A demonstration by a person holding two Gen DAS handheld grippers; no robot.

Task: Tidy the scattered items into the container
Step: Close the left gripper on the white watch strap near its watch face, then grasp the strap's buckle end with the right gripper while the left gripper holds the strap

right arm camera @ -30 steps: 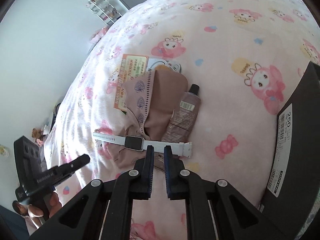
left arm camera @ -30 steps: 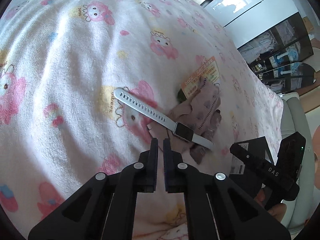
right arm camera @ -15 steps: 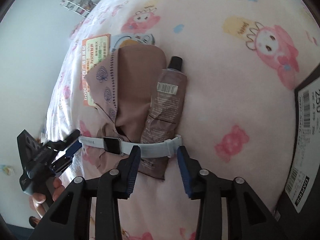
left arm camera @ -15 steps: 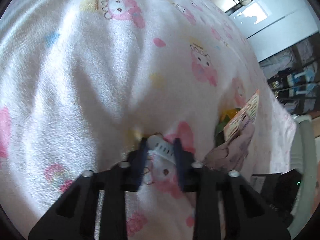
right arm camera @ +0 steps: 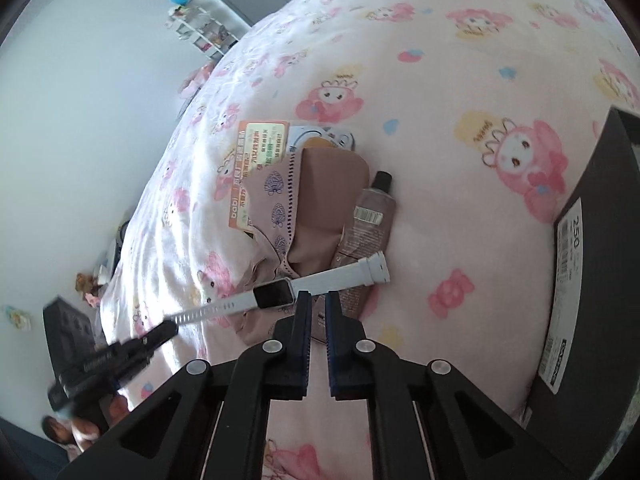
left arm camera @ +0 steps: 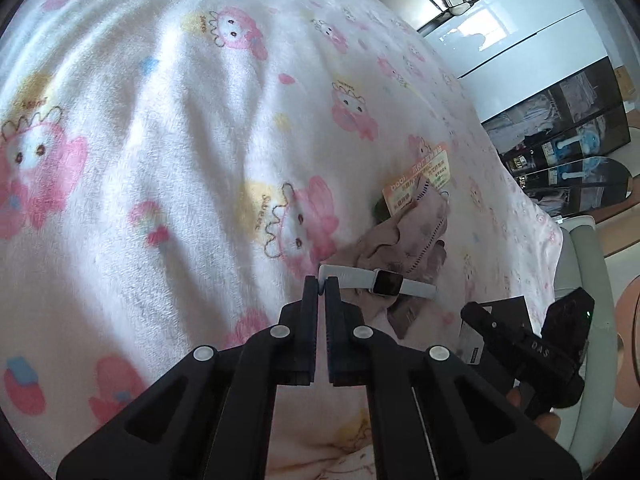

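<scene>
Bed (left arm camera: 168,128) carries the clutter; black box (right arm camera: 600,264) at its edge. Watch (left arm camera: 386,282): light, floppy strap, lying over the pile. Left gripper (left arm camera: 321,286) jaws clenched on strap end; right gripper (right arm camera: 314,300) jaws nearly closed, empty. Best held at strap.

White watch (left arm camera: 378,282); pink cartoon-print blanket (left arm camera: 160,140); black box (right arm camera: 592,280).

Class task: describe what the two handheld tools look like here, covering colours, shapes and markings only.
Both tools are matte black plastic. The left tool and the right tool each have two flat parallel fingers with ribbed dark blue inner pads, carried on angular arms with triangular cut-outs and round silver rivets. White lettering reading DAS marks the right tool's body, beside a small green light.
</scene>
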